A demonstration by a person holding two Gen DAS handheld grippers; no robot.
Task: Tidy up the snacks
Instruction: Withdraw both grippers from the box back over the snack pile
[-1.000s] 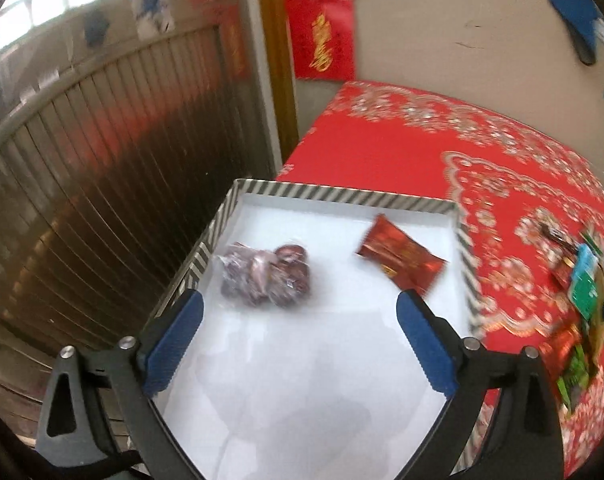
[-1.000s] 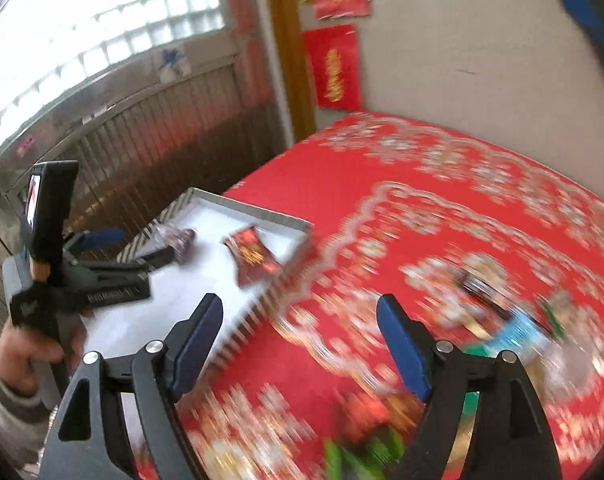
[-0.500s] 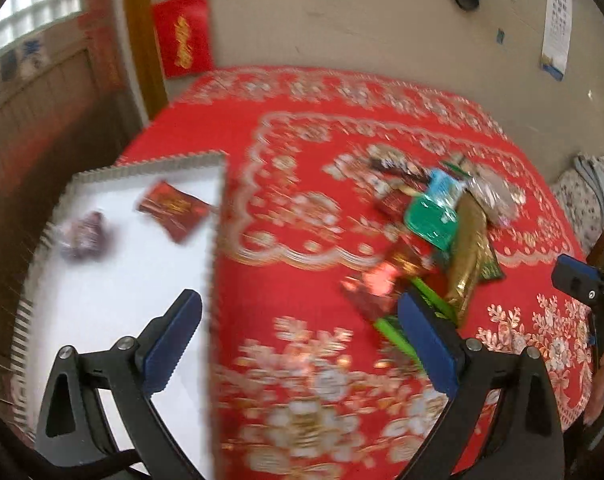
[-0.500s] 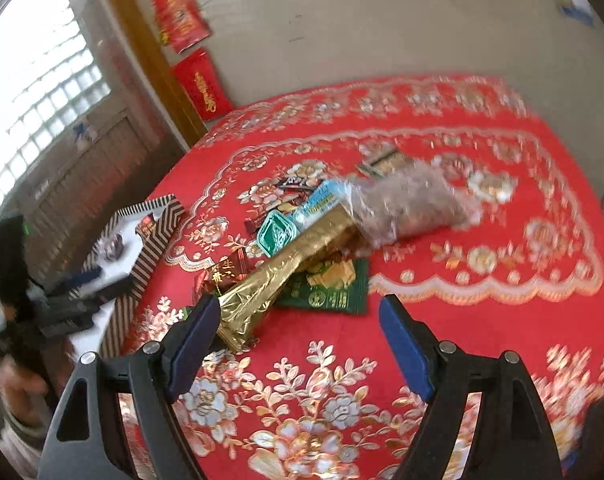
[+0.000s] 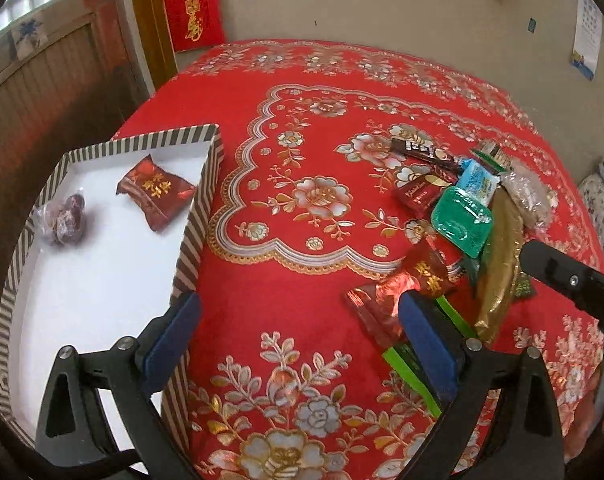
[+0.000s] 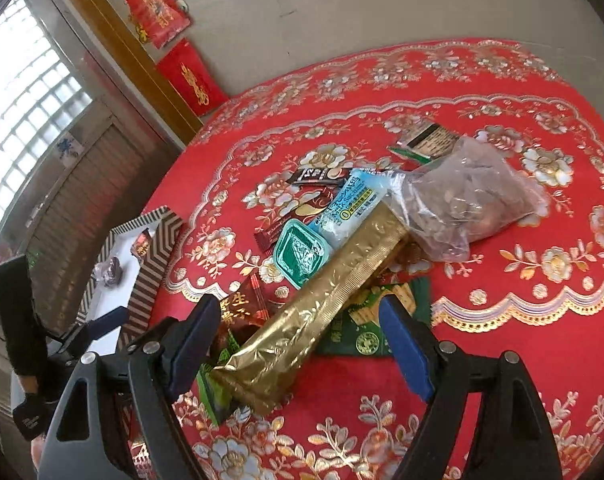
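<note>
A striped box (image 5: 198,216) with a white floor sits at the table's left edge. It holds a red packet (image 5: 156,190) and a clear bag of dark fruit (image 5: 64,220). My left gripper (image 5: 298,336) hangs open beside the box's right wall, nothing between its fingers. To its right lies the snack pile: green tub (image 5: 461,220), blue packet (image 5: 477,180), red packet (image 5: 425,276). My right gripper (image 6: 298,332) stands open low over the pile. The long gold packet (image 6: 325,296) lies between its fingers, and the pads are clear of it.
A red flowered cloth (image 6: 501,360) covers the table. A clear bag of brown snacks (image 6: 469,204) lies at the pile's far side, a green flat pack (image 6: 365,332) under the gold one. The wall and red hangings (image 5: 192,6) stand behind. A person's hand holds the left gripper (image 6: 98,328).
The left gripper swung from over the box to the cloth beside it. The right gripper rolled and dropped toward the pile, bringing the gold packet between its fingers.
</note>
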